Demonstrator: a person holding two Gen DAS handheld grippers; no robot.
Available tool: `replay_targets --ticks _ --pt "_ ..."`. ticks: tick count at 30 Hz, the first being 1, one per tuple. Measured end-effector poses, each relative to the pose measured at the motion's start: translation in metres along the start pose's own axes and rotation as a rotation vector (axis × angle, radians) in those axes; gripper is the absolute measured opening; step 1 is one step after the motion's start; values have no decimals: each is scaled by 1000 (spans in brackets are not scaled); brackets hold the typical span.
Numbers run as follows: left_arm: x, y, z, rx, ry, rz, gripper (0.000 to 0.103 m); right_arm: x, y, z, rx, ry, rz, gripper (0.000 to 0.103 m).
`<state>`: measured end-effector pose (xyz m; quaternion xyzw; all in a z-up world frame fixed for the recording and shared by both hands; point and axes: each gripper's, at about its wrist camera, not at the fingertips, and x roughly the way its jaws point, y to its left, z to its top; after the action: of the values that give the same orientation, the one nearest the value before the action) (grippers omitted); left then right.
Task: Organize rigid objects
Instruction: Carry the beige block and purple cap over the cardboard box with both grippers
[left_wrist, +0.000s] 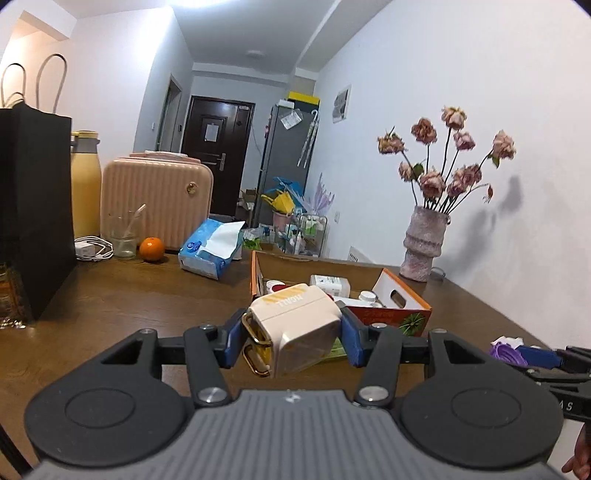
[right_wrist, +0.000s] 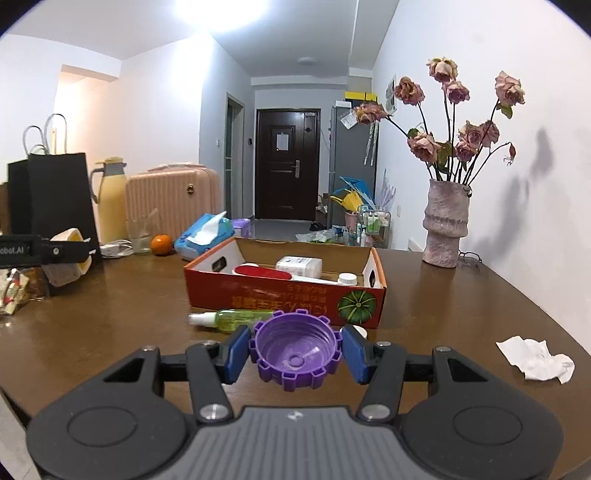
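My left gripper (left_wrist: 291, 338) is shut on a cream box with yellow print and gold clasps (left_wrist: 295, 328), held above the brown table, just in front of the orange cardboard box (left_wrist: 391, 314). My right gripper (right_wrist: 295, 352) is shut on a purple ribbed cap (right_wrist: 295, 350), open side facing the camera, in front of the same cardboard box (right_wrist: 280, 295). That box holds a white bottle (right_wrist: 299, 266), a red item (right_wrist: 262, 274) and a small white jar (right_wrist: 347, 279). The left gripper with the cream box (right_wrist: 68, 262) shows at the left of the right wrist view.
A green spray bottle (right_wrist: 229, 318) lies before the cardboard box. A crumpled tissue (right_wrist: 535, 360) lies at the right. A flower vase (right_wrist: 445, 229) stands at the wall. Black bag (left_wrist: 33, 221), yellow flask (left_wrist: 85, 181), pink case (left_wrist: 157, 199), glass (left_wrist: 122, 234), orange (left_wrist: 151, 249) and tissue pack (left_wrist: 212, 249) line the back left.
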<state>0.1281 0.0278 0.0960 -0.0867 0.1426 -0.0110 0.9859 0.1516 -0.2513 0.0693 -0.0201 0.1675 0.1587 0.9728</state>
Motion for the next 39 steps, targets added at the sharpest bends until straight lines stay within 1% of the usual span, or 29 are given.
replay_targets --ticks 7,10,13,15,22,25,28,33,37,39 --pt "-42 -9 -5 -14 -44 -19 53 -52 4 -1 -8 -80 -7 53" --pt "-50 -13 -3 -8 -55 -23 53 -69 2 -2 2 -108 -9 53" --pt "-49 -19 -1 4 -63 -25 53 -73 -3 -4 13 -111 -10 53" --pt "-45 -22 -2 11 -57 -28 53 -68 -7 -6 25 -108 -23 53" --pt "-28 -25 -10 25 -22 -25 53 -49 -14 -12 57 -98 -20 53" --pt "-15 -23 -13 27 -5 -20 53 -40 -17 -12 63 -101 -21 53" --pt "5 -25 -12 40 20 -16 53 -23 -23 -8 67 -94 -19 53" --pt "40 -32 -1 81 24 -21 53 9 -27 7 40 -87 -8 53" --pt "72 -33 13 107 20 -26 53 39 -35 28 24 -89 21 53" --pt "95 -29 23 105 30 -31 53 59 -40 39 14 -85 24 53"
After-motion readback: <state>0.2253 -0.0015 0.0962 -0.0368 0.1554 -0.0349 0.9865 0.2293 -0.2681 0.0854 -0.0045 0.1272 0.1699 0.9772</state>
